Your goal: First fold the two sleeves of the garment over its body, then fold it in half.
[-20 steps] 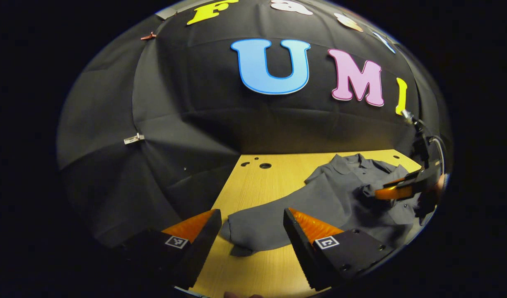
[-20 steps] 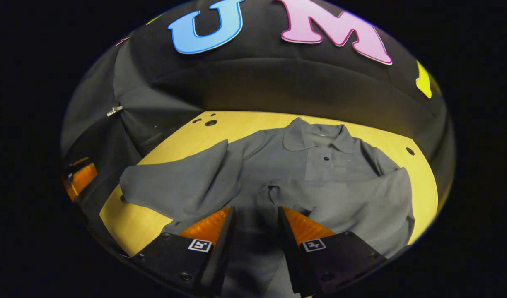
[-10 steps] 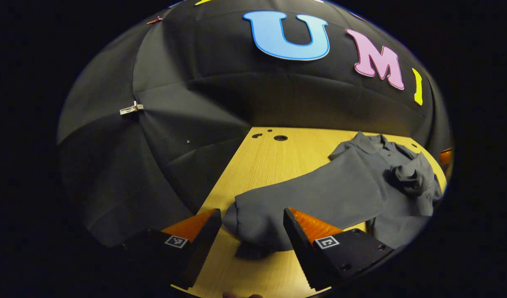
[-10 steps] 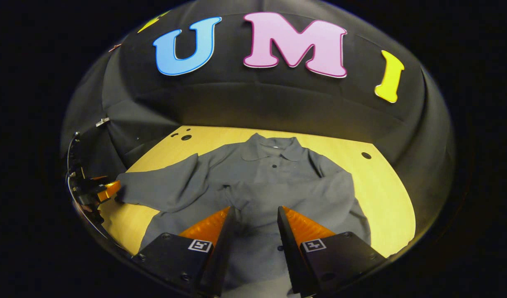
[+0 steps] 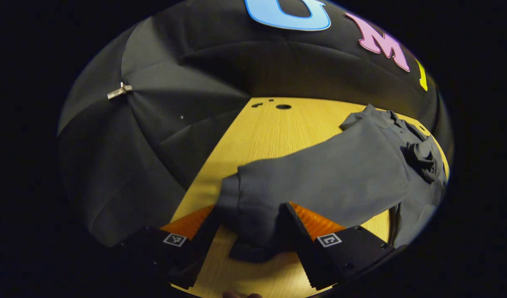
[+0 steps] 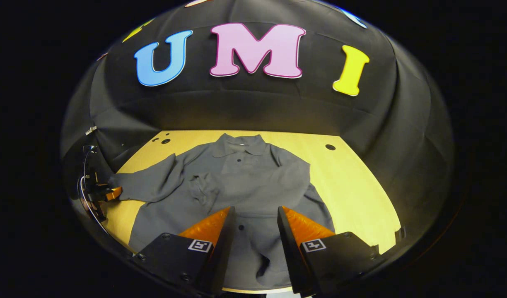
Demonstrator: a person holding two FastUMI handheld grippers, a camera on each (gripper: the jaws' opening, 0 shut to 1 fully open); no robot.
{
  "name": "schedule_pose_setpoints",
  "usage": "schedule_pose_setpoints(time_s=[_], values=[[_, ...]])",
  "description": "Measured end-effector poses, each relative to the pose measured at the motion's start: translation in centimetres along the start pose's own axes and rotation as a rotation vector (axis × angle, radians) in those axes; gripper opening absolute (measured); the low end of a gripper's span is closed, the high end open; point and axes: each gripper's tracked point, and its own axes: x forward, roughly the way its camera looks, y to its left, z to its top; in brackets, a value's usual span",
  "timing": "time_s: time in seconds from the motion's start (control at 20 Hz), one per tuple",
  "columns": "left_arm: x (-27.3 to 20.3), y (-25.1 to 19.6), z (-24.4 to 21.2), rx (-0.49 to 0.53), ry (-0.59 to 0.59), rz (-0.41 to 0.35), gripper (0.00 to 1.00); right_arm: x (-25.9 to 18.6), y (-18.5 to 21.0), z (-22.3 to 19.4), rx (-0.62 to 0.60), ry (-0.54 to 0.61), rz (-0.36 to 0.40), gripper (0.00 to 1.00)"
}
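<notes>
A grey long-sleeved polo shirt [image 6: 253,174] lies face up on the yellow wooden table [image 6: 361,186], collar toward the wall. One sleeve [image 5: 328,174] stretches out flat to the side, and its cuff sits between the fingers of my left gripper [image 5: 249,207], which stands open around it. The other sleeve [image 6: 204,186] lies bunched across the chest, seen also as a crumpled sleeve end [image 5: 421,157] in the left gripper view. My right gripper [image 6: 255,209] hovers open over the shirt's lower hem, holding nothing. The left gripper [image 6: 108,193] shows small at the outstretched cuff in the right gripper view.
The table has small round holes near its far corners [image 5: 283,106] [image 6: 330,147]. Black cloth walls close in behind and on both sides. Bare tabletop [image 5: 270,136] lies beyond the outstretched sleeve, and another bare strip [image 6: 353,198] runs beside the shirt.
My left gripper has moved forward and down until the sleeve cuff lies between its fingers. My right gripper has drawn back from the shirt, staying open.
</notes>
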Motion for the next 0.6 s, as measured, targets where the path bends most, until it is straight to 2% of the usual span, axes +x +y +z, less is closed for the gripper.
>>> schedule_pose_setpoints(time_s=[0.1,0.2,0.25,0.35,0.45,0.6], values=[[0.0,-0.9,-0.2,-0.036,0.011,-0.027,0.95,-0.6,-1.3,-0.4,0.019,0.001,-0.016,0.64],[0.3,-2.9,-0.4,0.039,0.022,-0.08,0.76,-0.9,-2.3,-0.9,0.031,0.003,-0.023,0.64],[0.1,-3.7,0.4,0.105,0.036,-0.104,0.55,-0.9,-2.5,-1.2,0.032,0.003,-0.024,0.64],[0.0,-3.4,0.6,0.192,0.061,-0.073,0.14,-1.0,-3.2,-1.2,0.04,-0.002,-0.018,0.63],[-0.6,-3.5,2.0,0.172,0.038,-0.033,0.08,-1.0,-3.8,-1.3,0.044,-0.003,-0.011,0.64],[-2.0,-4.1,6.1,0.064,-0.047,0.006,0.07,-0.7,-4.9,-0.9,0.046,-0.014,0.0,0.64]])
